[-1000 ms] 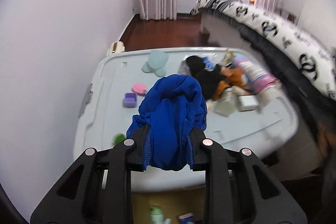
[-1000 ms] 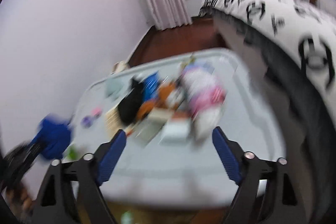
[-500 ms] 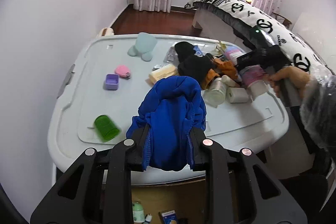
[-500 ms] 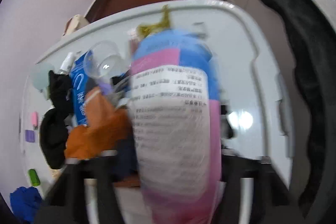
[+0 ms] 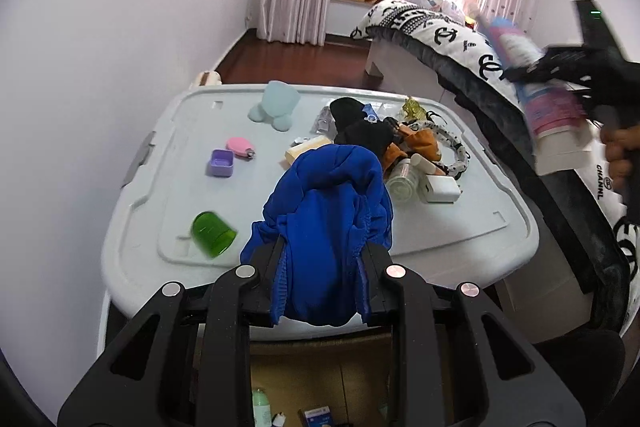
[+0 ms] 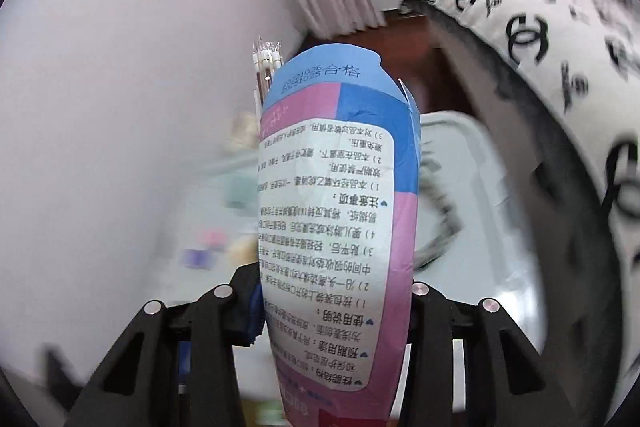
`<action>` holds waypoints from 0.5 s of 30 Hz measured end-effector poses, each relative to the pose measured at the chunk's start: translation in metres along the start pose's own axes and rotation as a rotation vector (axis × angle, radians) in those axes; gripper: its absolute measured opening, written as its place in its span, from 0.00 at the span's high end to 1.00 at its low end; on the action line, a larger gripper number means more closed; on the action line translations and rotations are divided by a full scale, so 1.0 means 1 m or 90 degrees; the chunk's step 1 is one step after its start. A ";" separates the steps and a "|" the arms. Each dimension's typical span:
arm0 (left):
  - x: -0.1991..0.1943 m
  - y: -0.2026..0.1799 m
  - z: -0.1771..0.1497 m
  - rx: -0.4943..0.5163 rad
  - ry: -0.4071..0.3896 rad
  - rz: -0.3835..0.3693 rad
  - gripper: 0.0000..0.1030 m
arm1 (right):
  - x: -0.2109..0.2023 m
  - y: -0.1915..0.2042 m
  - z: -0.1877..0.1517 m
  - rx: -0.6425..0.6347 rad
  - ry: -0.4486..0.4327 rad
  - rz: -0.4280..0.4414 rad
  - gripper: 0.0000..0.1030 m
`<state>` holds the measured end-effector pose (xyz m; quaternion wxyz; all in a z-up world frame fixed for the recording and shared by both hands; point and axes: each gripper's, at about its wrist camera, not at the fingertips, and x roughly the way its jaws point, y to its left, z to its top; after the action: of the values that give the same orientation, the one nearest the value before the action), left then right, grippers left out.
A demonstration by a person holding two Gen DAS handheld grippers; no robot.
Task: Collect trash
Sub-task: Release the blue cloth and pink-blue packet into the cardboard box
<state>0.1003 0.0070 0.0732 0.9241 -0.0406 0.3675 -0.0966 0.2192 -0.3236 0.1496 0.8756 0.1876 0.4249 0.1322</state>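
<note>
Right wrist view: your right gripper (image 6: 334, 301) now holds the pink-and-blue packet (image 6: 338, 227) clear of the desk (image 5: 440, 223), its jaws having just closed on the packet's lower body. A second ago those jaws stood wide above the pile; now the packet is up in front of the bed (image 5: 472, 43), and the left wrist view shows it aloft at the right edge. One piece of trash looks collected from the pile and should next need a bin.

Your left gripper (image 5: 320, 267) is clamped narrowly on the bunched blue cloth (image 5: 332, 211), as it was a second ago, held over the desk's near edge.

On the desk remain a green cup (image 5: 212, 233) lying on its side, a purple box (image 5: 221, 163), a pink case (image 5: 240, 146), a pale teal holder (image 5: 276, 105), and the heap of black cloth (image 5: 364, 131), orange fabric, a bottle and a white box (image 5: 440, 189). A cardboard box (image 5: 320, 379) sits below the desk edge; whether it serves as the bin is unclear.
</note>
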 end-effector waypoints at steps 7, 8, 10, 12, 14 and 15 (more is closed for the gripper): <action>-0.069 -0.009 -0.061 -0.023 -0.004 0.006 0.75 | -0.055 0.038 -0.131 -0.005 -0.042 0.077 0.57; -0.076 -0.011 -0.074 -0.021 0.000 0.009 0.75 | -0.057 0.040 -0.155 -0.010 -0.045 0.064 0.57; -0.082 -0.018 -0.102 -0.006 0.011 0.028 0.75 | -0.054 0.046 -0.200 -0.020 -0.048 0.032 0.57; -0.081 -0.023 -0.127 0.014 0.027 0.040 0.75 | -0.048 0.047 -0.240 -0.017 -0.037 0.019 0.57; -0.076 -0.022 -0.145 0.020 0.053 0.038 0.75 | -0.037 0.045 -0.276 -0.009 -0.020 0.007 0.57; -0.073 -0.020 -0.152 0.023 0.064 0.038 0.75 | -0.030 0.043 -0.293 0.000 -0.005 0.000 0.57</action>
<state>-0.0587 0.0019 0.0149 0.9077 -0.0080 0.4124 -0.0778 -0.0351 -0.2337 0.0228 0.8774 0.1884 0.4212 0.1315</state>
